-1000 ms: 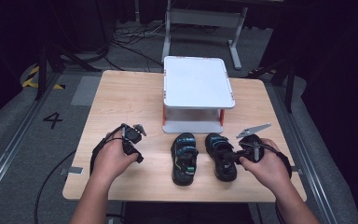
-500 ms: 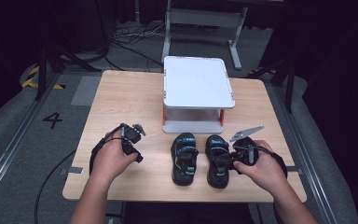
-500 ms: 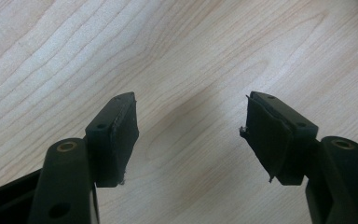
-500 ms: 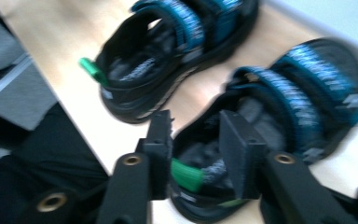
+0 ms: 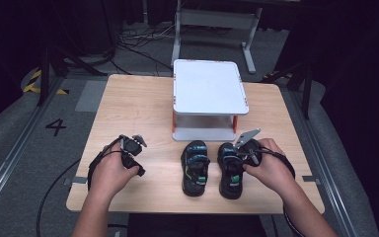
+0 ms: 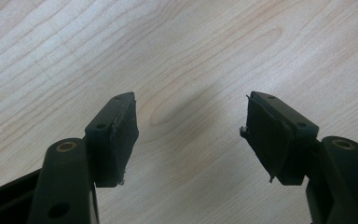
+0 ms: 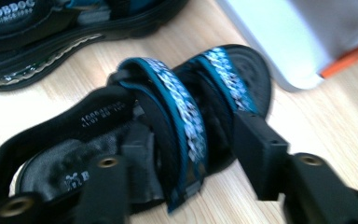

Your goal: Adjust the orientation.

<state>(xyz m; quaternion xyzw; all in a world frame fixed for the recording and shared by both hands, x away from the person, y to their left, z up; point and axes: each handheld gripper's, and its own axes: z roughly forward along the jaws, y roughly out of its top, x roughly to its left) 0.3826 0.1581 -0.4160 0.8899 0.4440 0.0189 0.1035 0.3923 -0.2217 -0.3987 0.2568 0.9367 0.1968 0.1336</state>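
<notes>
Right tongs [image 7: 186, 154] straddling strap of right sandal [image 5: 230, 168], just in front of white two-tier rack [image 5: 209, 98].
One jaw inside the strap loop, one outside, gap visible: not clamped yet, likely setting up a lift. Left sandal [image 5: 195, 167] alongside. Left tongs [image 6: 191, 135] parked apart over bare worktop [image 5: 128, 108], left of rack.

Bright overhead light on the pale wooden table [image 5: 128, 108], dark dim surroundings, soft shadow between the left gripper [image 6: 189, 135] jaws, right gripper view motion-blurred, white shelf [image 7: 279, 37] overexposed.
</notes>
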